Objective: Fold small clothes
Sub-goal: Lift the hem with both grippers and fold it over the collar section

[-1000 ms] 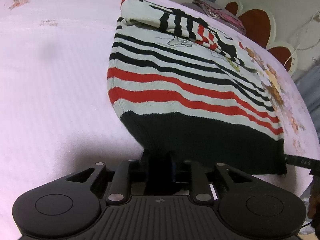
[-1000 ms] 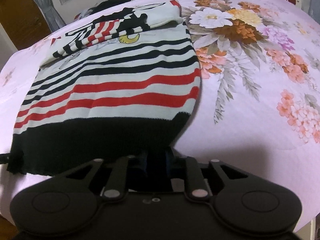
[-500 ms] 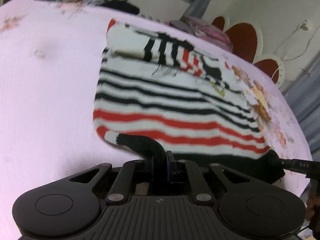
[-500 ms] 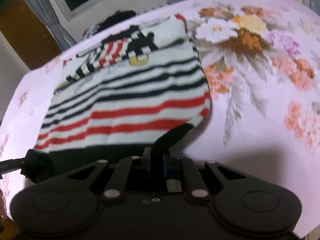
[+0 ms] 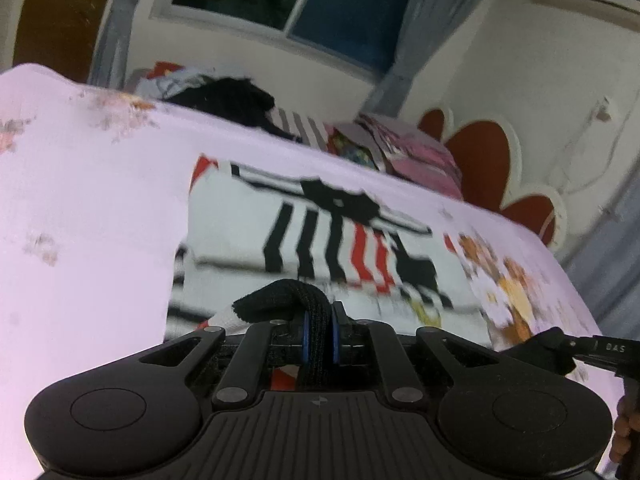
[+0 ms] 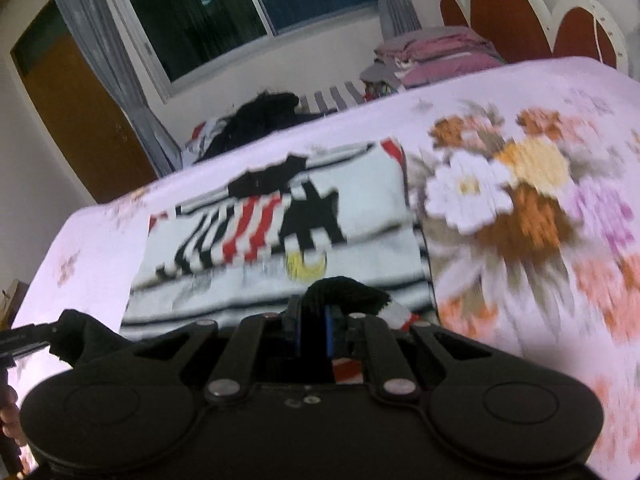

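Left wrist view: the left gripper [image 5: 319,334] and the right gripper [image 6: 311,330] both pinch the black hem of the striped knit sweater [image 5: 320,240], which lies mid-bed on the pink floral bedsheet [image 5: 92,208]. Uneven lifting could skew the fold; the thick hem may slip.

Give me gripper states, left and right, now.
Left gripper: shut on the striped sweater's black hem.
Right gripper: shut on the same hem, other corner.

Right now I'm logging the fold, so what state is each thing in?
Left claw: shut on the sweater's black hem.
Right claw: shut on the same hem.
Striped sweater: sleeves folded in, bottom edge lifted off the bedspread.
Pile of clothes: unfolded, at the far edge.
Pink bedding: folded, stacked.
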Demonstrator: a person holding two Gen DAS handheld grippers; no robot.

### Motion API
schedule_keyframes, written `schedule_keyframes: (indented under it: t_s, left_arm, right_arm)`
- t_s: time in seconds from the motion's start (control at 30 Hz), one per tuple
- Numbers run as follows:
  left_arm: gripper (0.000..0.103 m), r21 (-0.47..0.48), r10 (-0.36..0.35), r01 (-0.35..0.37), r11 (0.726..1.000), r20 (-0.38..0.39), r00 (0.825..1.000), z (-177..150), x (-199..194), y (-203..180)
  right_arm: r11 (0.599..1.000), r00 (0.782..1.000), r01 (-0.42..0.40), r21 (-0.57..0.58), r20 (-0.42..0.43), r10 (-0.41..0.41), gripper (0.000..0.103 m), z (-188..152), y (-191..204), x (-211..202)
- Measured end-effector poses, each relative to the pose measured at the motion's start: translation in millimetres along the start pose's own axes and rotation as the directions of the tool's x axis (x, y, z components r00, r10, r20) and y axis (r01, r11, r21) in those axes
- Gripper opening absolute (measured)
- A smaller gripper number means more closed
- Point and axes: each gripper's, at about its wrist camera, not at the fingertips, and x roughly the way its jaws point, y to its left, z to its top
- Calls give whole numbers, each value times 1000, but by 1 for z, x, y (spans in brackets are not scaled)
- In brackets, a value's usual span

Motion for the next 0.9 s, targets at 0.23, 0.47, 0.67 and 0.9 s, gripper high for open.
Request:
schedule_keyframes:
  t_s: [0.23, 0.47, 0.67, 0.9]
  left_arm:
    - [9, -39, 37, -36, 999, 42, 998, 51, 54, -3]
    - [9, -64, 93, -91, 994, 21, 995, 97, 124, -3]
    - [10, -44, 153, -156, 987, -68, 986, 108, 186, 4]
    - [10, -95, 190, -203, 975, -128, 973, 113, 226, 19]
  right_arm:
    - [1000, 999, -19, 17, 29, 19, 11, 56, -7, 54]
    - [996, 999, -48, 69, 26, 47, 11, 104, -19, 115]
    - [990, 997, -31, 138, -65, 40, 11, 116, -37, 179]
    - [984, 993, -8, 181, -115, 30, 11, 122, -50, 223]
